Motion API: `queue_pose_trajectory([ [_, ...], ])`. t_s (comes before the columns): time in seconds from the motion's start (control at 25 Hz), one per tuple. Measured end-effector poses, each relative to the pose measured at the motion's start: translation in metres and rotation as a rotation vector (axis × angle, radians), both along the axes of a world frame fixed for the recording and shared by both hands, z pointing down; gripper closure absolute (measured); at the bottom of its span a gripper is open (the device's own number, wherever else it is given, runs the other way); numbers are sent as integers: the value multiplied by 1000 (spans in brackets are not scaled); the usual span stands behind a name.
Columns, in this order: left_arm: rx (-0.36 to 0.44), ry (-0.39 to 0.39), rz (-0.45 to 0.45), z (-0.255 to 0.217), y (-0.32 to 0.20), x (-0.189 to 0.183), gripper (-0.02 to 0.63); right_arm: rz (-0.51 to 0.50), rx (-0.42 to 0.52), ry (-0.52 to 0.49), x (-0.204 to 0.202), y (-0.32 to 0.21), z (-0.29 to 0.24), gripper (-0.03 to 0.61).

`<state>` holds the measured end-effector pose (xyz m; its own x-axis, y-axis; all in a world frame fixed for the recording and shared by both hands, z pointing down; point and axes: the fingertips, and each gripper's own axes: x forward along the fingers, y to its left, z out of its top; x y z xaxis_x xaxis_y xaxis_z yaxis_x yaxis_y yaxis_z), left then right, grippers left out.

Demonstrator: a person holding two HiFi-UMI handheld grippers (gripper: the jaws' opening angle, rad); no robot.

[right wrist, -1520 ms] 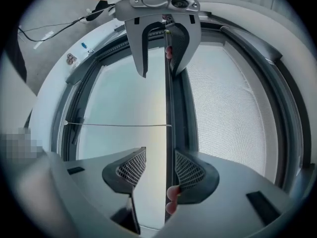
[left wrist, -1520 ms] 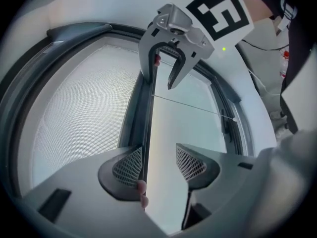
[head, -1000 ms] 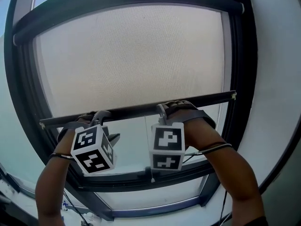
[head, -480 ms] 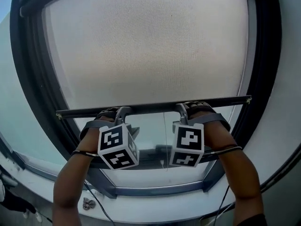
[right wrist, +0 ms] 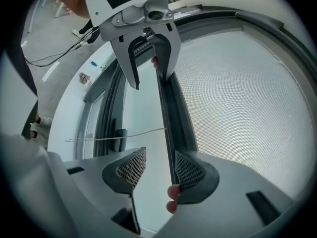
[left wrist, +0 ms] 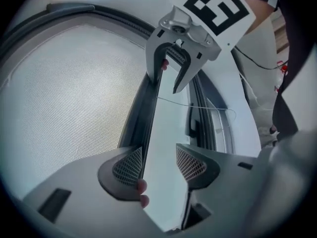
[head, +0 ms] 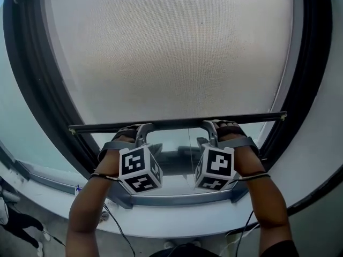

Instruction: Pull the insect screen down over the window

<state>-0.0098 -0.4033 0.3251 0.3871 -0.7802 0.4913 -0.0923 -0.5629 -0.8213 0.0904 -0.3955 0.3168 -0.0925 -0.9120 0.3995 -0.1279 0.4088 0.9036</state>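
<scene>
Covering most of the window with the insect screen, bottom bar just above lower frame | hooking left gripper over that bar, jaws apart, clamping nothing | hooking right gripper alongside, jaws apart, bar against one pad

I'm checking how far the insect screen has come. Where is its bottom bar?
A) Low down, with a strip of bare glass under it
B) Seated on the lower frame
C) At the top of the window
A: the bottom bar hangs above the lower frame, with bare glass between them.
</scene>
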Motion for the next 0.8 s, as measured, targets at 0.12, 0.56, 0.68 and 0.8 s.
queue_pose_trajectory([
  [0.12,-3,29,4,-2,-1,-2,396,9,33,-49,-5,-1,-4,393],
  [0.56,64,2,-9,4,-5,-4,396,8,31,29,-6,-3,3,393],
  [0.68,37,-24,-19,20,-3,-4,396,5,-20,59,-5,0,20,393],
  [0.8,-5,-35,-23,44,-1,-2,396,5,-78,77,-2,3,45,393],
])
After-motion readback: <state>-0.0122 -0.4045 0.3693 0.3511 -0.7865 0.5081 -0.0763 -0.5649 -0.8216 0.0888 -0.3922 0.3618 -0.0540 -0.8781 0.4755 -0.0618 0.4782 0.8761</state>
